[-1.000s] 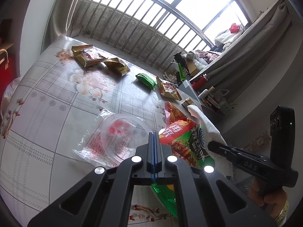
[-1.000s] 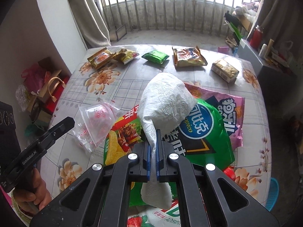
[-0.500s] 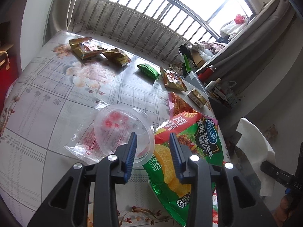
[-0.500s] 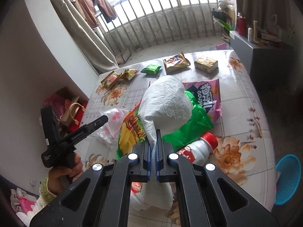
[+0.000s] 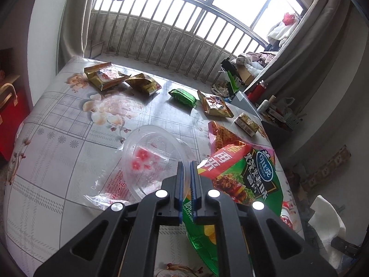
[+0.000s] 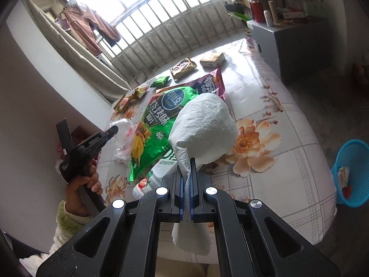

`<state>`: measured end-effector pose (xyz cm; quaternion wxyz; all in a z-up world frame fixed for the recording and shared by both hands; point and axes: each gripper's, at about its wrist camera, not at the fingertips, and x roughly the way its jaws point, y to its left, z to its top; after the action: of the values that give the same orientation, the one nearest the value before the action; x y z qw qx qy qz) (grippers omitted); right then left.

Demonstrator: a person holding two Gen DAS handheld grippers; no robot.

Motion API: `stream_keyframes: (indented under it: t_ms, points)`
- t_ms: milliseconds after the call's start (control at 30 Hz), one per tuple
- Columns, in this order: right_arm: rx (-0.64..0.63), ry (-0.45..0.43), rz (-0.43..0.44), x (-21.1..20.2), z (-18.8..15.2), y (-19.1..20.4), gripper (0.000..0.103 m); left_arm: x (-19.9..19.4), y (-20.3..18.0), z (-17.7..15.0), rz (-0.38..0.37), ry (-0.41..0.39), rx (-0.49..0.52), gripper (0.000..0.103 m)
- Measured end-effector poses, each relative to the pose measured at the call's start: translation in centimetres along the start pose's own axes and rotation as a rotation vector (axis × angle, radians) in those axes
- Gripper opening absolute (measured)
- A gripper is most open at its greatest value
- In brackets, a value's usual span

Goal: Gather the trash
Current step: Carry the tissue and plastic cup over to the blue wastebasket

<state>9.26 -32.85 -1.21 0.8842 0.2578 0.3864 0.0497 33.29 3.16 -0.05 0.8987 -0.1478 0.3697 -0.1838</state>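
The white tissue [image 6: 203,129] is pinched in the closed right gripper [image 6: 187,168]. The left gripper [image 5: 186,169] is nearly closed over the clear plastic lid [image 5: 150,157]; whether the lid is gripped cannot be told.

On the bench [image 5: 57,161] I count two large chip bags [image 5: 244,180], five small snack packets [image 5: 106,76], one clear plastic bowl [image 5: 150,159], one bottle [image 6: 147,184], one tissue [image 6: 207,127], one blue basket [image 6: 352,173].

Floral cloth on the worktop [image 5: 69,124], barred window [image 5: 184,23] behind it with beige curtains [image 5: 73,23] either side. Clothes [image 6: 92,27] hang up by the glass. Grey cabinet [image 6: 288,46] on the right has a red flask [image 6: 257,11] and bottles on top.
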Motion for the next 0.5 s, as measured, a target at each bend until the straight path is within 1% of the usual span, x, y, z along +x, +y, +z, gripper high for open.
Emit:
stream_keyframes:
  t_ms: [100, 267, 400, 500]
  points:
    - [0.023, -0.008, 0.003, -0.5, -0.4, -0.6, 0.002, -1.3, -0.6, 0.2, 0.004, -0.037, 0.025, 0.004]
    - [0.035, -0.046, 0.012, -2.0, -0.9, -1.3, 0.002, -4.6, -2.2, 0.6, 0.004, -0.112, 0.081, 0.004]
    - [0.059, -0.062, 0.020, -3.0, -1.5, -2.4, 0.002, -7.8, -4.0, 0.7, -0.038, -0.163, 0.117, 0.004]
    - [0.075, -0.078, 0.018, -4.1, -1.9, -3.3, 0.002, -9.9, -5.7, 0.5, -0.086, -0.185, 0.142, 0.005]
